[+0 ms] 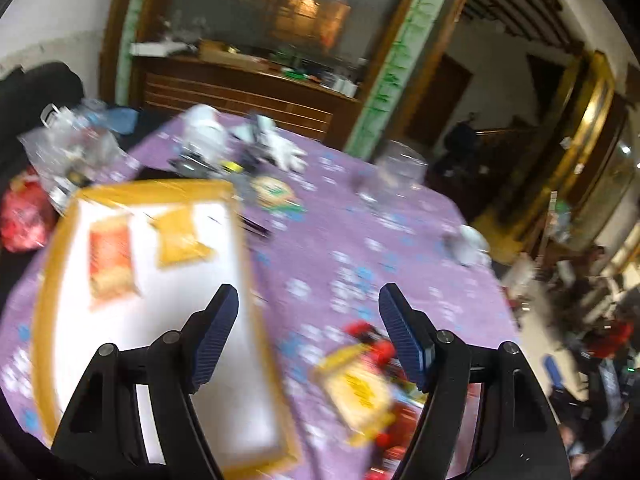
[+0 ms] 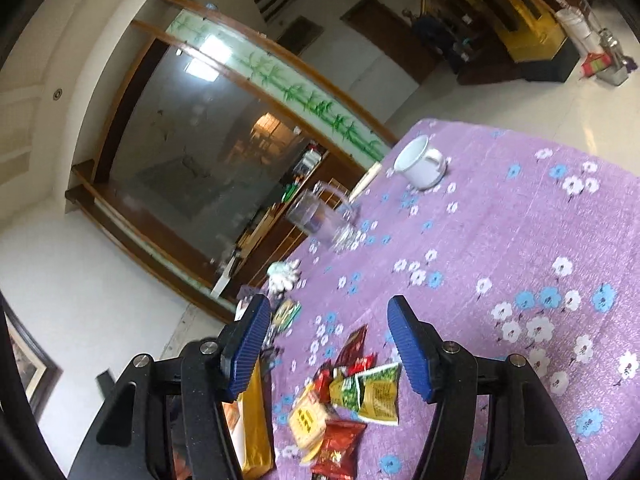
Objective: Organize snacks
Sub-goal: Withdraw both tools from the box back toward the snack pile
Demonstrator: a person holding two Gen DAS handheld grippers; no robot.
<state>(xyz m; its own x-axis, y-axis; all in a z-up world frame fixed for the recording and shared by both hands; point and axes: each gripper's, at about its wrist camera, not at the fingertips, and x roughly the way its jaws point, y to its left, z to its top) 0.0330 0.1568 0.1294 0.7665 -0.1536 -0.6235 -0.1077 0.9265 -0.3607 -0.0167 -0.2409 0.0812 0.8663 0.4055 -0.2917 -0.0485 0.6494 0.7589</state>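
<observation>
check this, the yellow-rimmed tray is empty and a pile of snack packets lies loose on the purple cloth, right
Not quite. The tray is not empty: two packets already lie in it, as the left wrist view shows. The pile of snack packets does lie loose on the purple cloth.

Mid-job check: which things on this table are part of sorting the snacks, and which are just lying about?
Part of the job:
- yellow-rimmed tray, two packets already in it
- pile of loose snack packets on the purple cloth
- both hand-held grippers, open, holding nothing

Lying about:
- white enamel mug
- clear glass
- white glove
- red bag
</observation>
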